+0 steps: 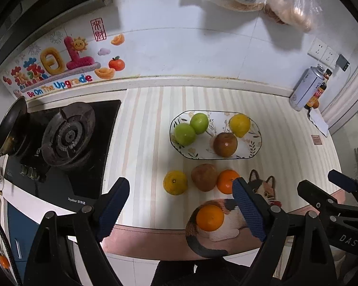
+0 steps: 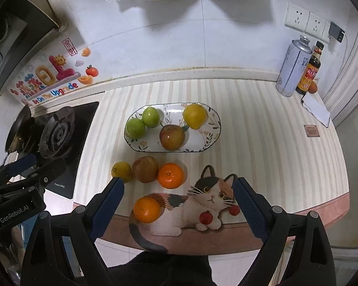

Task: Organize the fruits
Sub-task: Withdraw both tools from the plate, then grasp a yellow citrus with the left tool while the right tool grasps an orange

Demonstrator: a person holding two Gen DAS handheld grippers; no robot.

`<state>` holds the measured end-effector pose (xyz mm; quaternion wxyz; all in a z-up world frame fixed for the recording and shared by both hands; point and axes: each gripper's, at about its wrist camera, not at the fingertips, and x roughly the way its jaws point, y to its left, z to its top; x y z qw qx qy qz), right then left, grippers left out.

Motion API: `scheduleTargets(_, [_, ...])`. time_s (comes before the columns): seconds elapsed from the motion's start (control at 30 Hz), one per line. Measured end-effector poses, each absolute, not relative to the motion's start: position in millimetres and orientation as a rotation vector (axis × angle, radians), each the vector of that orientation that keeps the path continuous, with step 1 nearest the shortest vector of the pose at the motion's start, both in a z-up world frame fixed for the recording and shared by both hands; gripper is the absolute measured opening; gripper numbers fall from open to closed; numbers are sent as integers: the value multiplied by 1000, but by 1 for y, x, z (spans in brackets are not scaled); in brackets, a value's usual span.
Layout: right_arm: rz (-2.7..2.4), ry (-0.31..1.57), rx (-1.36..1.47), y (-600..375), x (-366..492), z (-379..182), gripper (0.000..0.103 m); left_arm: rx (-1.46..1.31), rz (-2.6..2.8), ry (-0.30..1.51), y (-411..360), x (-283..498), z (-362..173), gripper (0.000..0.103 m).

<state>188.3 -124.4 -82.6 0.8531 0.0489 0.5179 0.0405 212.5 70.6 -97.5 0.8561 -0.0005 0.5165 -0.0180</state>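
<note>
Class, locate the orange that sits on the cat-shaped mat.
In both wrist views the orange rests on the cat mat's tail end near the counter's front edge, just in front of the loose row of three fruits, apart from the plate.

Two wrist fisheye views, set side by side high above the counter [image 1: 143, 124] edge, both tilted steeply down toward the back wall, sharing the plate [image 1: 259, 140], loose fruit, cat mat [image 2: 202, 205], stove [image 2: 59, 131] and bottles [image 2: 307, 71].
</note>
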Motion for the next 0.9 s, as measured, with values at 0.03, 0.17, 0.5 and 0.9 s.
scheduleTargets(0.03, [87, 1086, 107, -125, 187, -81, 95, 2, -35, 1079, 70, 212, -96, 88])
scheduleTargets(0.17, [96, 1086, 126, -126, 185, -80, 95, -7, -37, 1083, 71, 211, -95, 88])
scheduleTargets(0.5, [115, 1122, 191, -125, 201, -104, 95, -25, -38, 1127, 76, 223, -111, 88])
scheduleTargets(0.9, [123, 1369, 364, -133, 267, -246, 81, -10, 49, 1316, 111, 277, -205, 102])
